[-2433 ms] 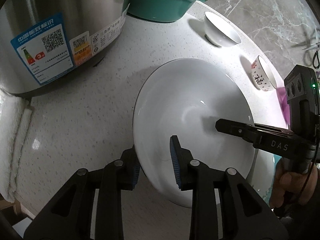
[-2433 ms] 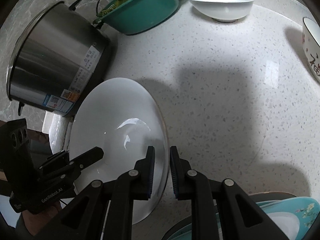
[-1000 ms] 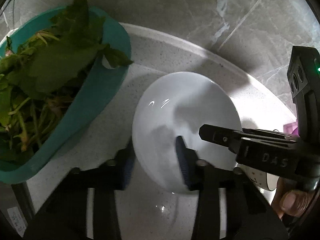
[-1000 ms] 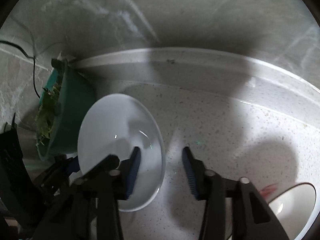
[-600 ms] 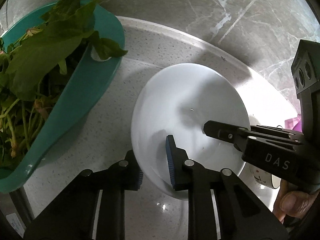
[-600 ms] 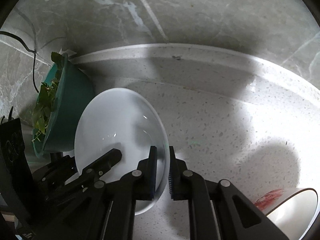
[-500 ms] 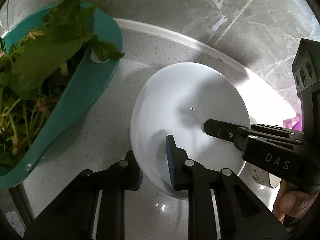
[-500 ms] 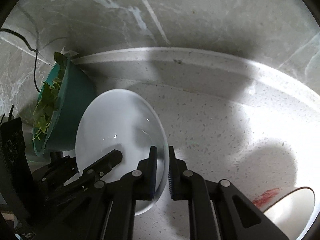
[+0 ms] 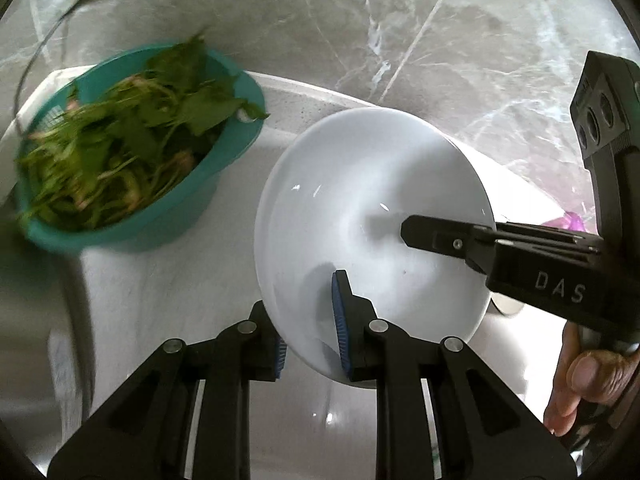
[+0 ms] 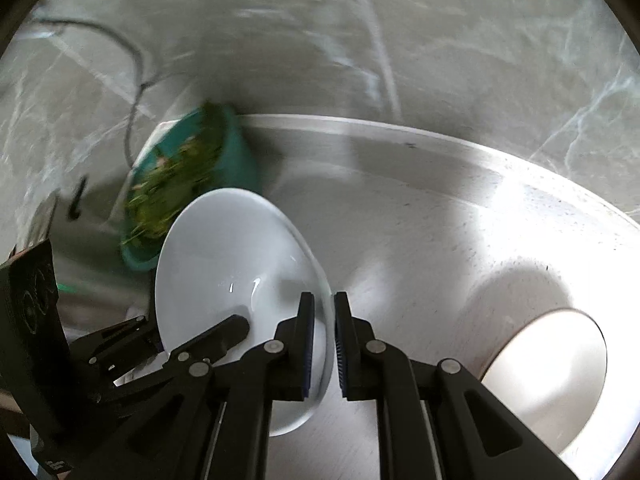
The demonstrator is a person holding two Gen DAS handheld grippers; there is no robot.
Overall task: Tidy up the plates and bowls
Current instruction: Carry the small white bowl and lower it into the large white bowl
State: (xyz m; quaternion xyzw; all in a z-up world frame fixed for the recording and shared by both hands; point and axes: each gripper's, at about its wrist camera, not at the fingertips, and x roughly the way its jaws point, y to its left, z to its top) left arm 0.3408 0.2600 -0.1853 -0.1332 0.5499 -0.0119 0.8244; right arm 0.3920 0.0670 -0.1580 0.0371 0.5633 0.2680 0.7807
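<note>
White plate (image 9: 372, 200) tilted, held off the speckled tabletop (image 10: 460, 240) from both sides. Left gripper (image 9: 310, 322) clamped on near rim, blue pads either side of the edge. Right gripper (image 10: 320, 336) clamped on opposite rim. Teal bowl of greens (image 9: 132, 164) just left of plate. Another white bowl (image 10: 548, 368) on tabletop, lower right, overexposed.

The white plate (image 9: 372, 216) has been lifted off the bench (image 10: 460, 240) and carried from beside the cooker toward the teal basin of greens (image 9: 132, 160).
</note>
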